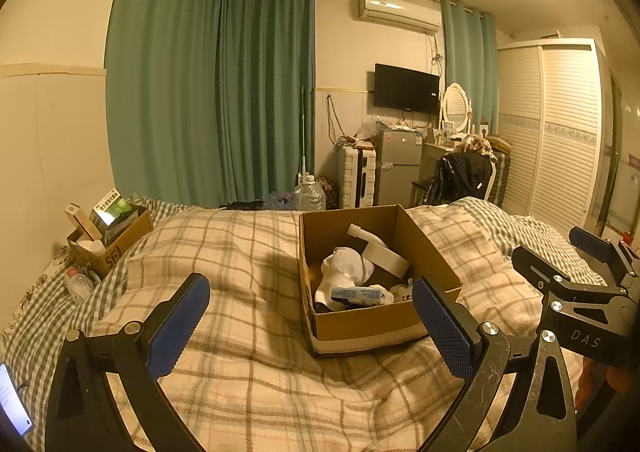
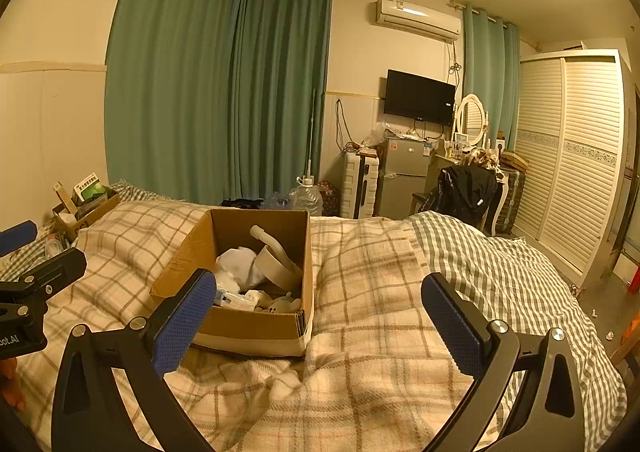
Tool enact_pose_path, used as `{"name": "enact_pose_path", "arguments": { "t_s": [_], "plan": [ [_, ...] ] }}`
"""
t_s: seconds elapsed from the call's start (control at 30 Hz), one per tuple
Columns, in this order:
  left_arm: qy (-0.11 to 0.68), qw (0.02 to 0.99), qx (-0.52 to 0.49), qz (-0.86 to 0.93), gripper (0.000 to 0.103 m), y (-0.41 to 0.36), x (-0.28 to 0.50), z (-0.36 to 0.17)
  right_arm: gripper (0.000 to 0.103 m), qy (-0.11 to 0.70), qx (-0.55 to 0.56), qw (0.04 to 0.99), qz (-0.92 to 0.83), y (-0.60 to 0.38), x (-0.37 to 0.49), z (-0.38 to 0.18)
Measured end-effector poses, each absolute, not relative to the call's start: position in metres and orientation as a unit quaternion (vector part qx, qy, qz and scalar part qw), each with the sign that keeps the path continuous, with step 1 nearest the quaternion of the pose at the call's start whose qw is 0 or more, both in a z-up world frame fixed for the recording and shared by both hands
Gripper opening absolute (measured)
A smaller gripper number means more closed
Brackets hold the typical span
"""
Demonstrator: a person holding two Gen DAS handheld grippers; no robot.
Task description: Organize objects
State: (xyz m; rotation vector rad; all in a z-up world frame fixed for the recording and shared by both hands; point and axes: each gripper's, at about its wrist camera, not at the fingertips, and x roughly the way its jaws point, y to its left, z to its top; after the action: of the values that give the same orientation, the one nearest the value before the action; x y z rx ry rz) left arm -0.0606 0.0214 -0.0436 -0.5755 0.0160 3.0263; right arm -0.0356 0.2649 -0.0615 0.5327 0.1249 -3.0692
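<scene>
Brown corrugated cardboard makes up the open box [image 1: 384, 316] sitting on the beige plaid blanket [image 1: 248, 252] that covers the bed, and that box holds what I am sorting. Inside it I see a white crumpled cloth [image 1: 346, 266], a wide white roll of tape [image 1: 386, 258] leaning toward the far right corner, a white bent plastic tube [image 1: 360, 232] at the back, and a flat white-and-blue packet [image 1: 358, 295] lying near the front wall.

My left gripper [image 1: 312, 326] hovers above the blanket with its jaws spread wide and nothing between them; its right blue pad overlaps the box's near right corner in the left wrist view. My right gripper [image 2: 320, 326] is likewise spread and empty, held to the right of the box, its left blue pad in front of the box's near left corner.

At the far left by the wall, a second smaller cardboard box [image 1: 110, 242] holds a green-and-white carton [image 1: 111, 206]. A green-checked quilt [image 2: 500, 272] lies along the bed's right side.
</scene>
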Motion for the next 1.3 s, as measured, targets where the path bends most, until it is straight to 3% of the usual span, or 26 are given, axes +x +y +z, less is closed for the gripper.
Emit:
{"name": "enact_pose_path", "arguments": {
  "t_s": [1.3],
  "plan": [
    [0.007, 0.026, -0.191, 0.981, 0.103, 0.0183, -0.0638, -0.0471, 0.103, 0.051, 0.179, 0.014, -0.982, 0.2619, -0.0375, -0.068]
  ]
}}
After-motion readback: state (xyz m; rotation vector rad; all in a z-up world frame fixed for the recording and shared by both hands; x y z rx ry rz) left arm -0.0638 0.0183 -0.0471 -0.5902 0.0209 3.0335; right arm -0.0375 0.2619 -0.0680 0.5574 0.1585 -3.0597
